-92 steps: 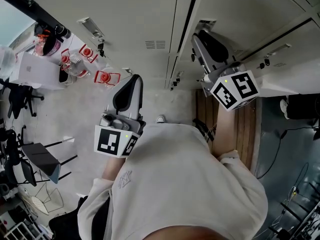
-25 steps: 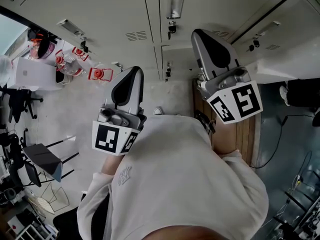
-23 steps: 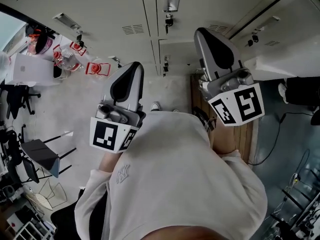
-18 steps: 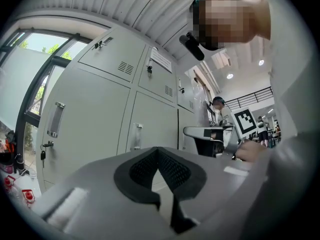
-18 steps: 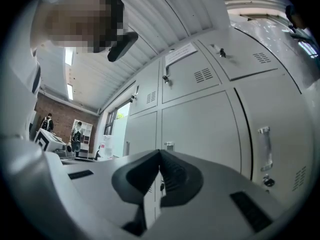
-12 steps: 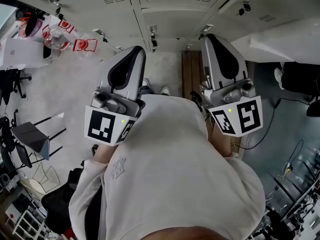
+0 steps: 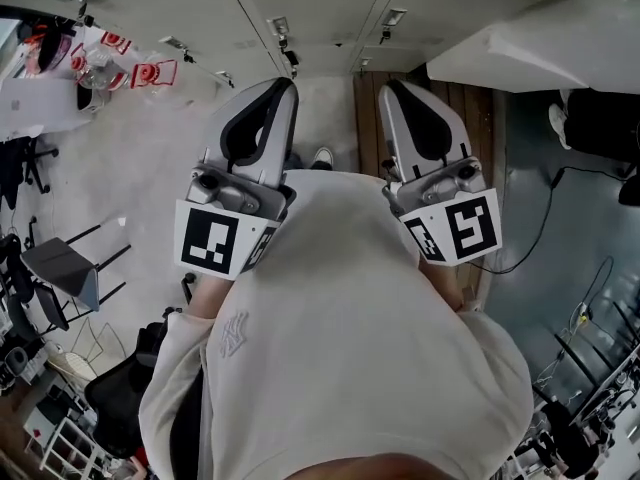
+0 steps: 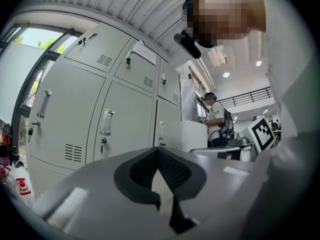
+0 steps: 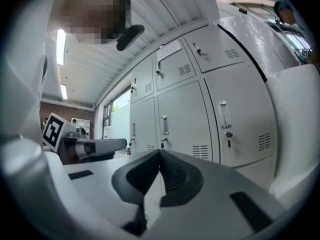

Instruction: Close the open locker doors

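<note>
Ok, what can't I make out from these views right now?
Head view: lockers are cut off by the top edge, so the upper doors are unseen.
Head view: the person's torso fills the lower half, hiding what's beneath.
Left gripper view: the paper label on a locker door is too small to read.

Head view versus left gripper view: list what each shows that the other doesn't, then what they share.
Only the head view: a chair, wooden boards and a cable. Only the left gripper view: a window, ceiling lights and a standing person. Both: the lockers and the left gripper, its claw shut and empty.
</note>
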`<state>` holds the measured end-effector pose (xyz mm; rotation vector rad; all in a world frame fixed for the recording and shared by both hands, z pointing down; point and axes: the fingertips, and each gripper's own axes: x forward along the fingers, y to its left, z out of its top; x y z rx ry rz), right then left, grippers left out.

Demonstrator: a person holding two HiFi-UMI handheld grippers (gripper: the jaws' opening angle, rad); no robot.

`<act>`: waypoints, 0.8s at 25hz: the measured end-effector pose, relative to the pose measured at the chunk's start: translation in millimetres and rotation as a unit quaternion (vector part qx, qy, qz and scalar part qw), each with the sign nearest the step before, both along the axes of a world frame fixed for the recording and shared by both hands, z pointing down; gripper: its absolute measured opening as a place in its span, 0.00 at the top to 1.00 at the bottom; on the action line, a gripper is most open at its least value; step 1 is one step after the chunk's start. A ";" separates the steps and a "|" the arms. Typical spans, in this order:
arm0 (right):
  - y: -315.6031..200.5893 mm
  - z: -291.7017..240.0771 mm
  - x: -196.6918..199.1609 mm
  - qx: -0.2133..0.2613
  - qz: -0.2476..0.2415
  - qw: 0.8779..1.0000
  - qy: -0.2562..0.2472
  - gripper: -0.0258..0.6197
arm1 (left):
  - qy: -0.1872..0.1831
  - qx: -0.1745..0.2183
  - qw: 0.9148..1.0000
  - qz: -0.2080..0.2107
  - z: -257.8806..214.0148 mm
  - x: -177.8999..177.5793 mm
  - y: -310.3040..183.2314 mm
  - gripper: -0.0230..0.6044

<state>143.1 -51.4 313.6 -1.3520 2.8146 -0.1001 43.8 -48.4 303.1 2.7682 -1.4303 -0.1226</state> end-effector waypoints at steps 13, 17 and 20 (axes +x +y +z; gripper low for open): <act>9.6 30.7 9.9 -0.026 0.000 1.000 -0.008 0.94 | -0.022 -0.012 1.000 0.008 16.1 23.3 3.7 0.96; 6.9 29.9 11.0 -0.025 0.003 1.000 -0.009 0.94 | -0.023 -0.014 1.000 0.007 17.5 21.3 1.5 0.96; 5.2 30.0 11.0 -0.026 0.004 1.000 -0.009 0.94 | -0.023 -0.014 1.000 0.009 18.4 21.7 0.0 0.96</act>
